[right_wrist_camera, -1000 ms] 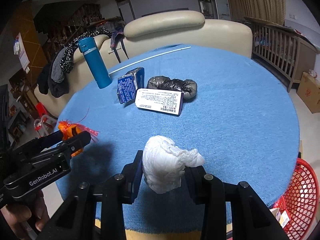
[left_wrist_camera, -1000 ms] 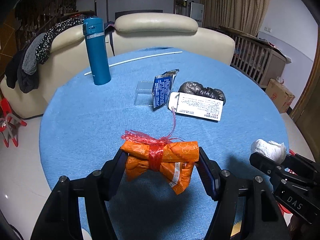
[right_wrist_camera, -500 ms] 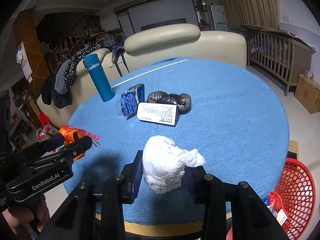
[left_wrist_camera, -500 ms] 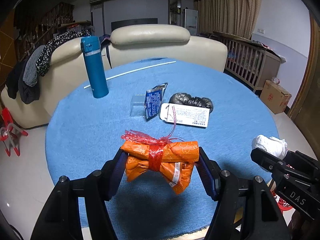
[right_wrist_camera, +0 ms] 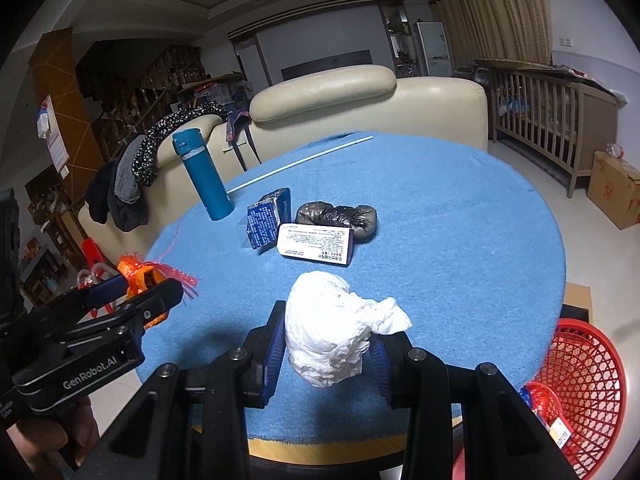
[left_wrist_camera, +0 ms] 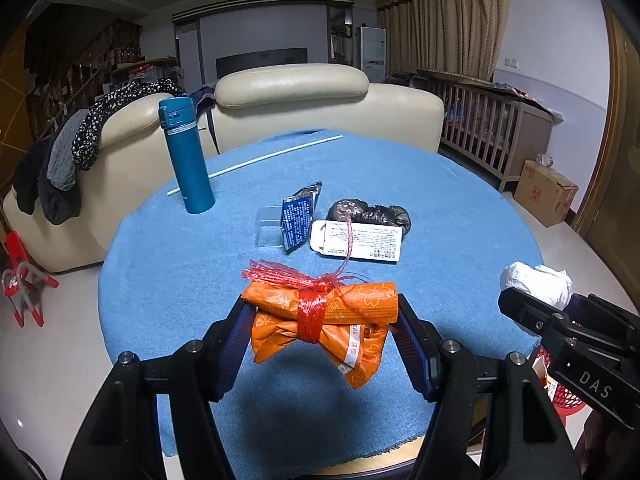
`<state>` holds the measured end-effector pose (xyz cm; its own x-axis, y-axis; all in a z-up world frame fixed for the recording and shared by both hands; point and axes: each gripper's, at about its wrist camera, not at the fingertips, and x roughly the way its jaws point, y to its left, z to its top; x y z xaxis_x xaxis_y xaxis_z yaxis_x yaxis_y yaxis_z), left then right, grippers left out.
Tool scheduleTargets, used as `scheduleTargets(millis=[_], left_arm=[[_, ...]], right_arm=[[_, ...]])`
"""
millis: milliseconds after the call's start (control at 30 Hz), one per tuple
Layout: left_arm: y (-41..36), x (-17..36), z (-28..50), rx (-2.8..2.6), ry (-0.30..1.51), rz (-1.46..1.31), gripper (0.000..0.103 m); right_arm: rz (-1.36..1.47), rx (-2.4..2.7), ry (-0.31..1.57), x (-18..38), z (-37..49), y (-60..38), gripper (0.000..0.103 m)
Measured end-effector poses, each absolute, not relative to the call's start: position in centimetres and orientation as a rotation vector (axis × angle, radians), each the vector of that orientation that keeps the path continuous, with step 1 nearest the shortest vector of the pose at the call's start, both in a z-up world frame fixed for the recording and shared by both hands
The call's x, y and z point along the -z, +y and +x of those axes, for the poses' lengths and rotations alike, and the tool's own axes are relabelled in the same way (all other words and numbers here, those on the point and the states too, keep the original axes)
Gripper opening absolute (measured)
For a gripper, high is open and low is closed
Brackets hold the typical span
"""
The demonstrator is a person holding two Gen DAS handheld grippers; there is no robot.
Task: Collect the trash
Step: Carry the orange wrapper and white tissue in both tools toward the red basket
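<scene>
My left gripper point(left_wrist_camera: 320, 320) is shut on an orange wrapper bundle point(left_wrist_camera: 320, 316) tied with red string, held above the near part of the blue round table point(left_wrist_camera: 160, 264). My right gripper point(right_wrist_camera: 328, 340) is shut on a crumpled white tissue point(right_wrist_camera: 332, 336), held above the table's near edge. On the table lie a white box point(left_wrist_camera: 360, 240), a black crumpled bag point(left_wrist_camera: 372, 214), a blue packet point(left_wrist_camera: 298, 220) and a clear plastic piece point(left_wrist_camera: 268, 228). A red basket point(right_wrist_camera: 580, 372) with some trash stands on the floor at the right.
A tall teal bottle point(left_wrist_camera: 188, 160) and a white stick point(left_wrist_camera: 256, 162) are at the table's back. A cream sofa point(left_wrist_camera: 300, 92) with clothes draped on it stands behind. A cardboard box point(left_wrist_camera: 546, 192) and a wooden crib point(left_wrist_camera: 492, 128) are to the right.
Both grippers have risen and drawn back from the table with their loads; the table looks smaller and farther. The red basket shows more fully in the right wrist view.
</scene>
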<state>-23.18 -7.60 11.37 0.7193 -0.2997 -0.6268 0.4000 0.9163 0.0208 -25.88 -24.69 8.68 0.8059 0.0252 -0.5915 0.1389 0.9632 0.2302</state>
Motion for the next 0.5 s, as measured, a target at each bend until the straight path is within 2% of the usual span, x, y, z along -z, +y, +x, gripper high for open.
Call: scheduleTargets(millis=[500], left_arm=[[-8.27, -11.40, -23.68, 0.405, 0.657, 0.182, 0.069]], right_arm=[[0.287, 0.075, 0.636, -8.24, -26.44, -25.54, 0.041]])
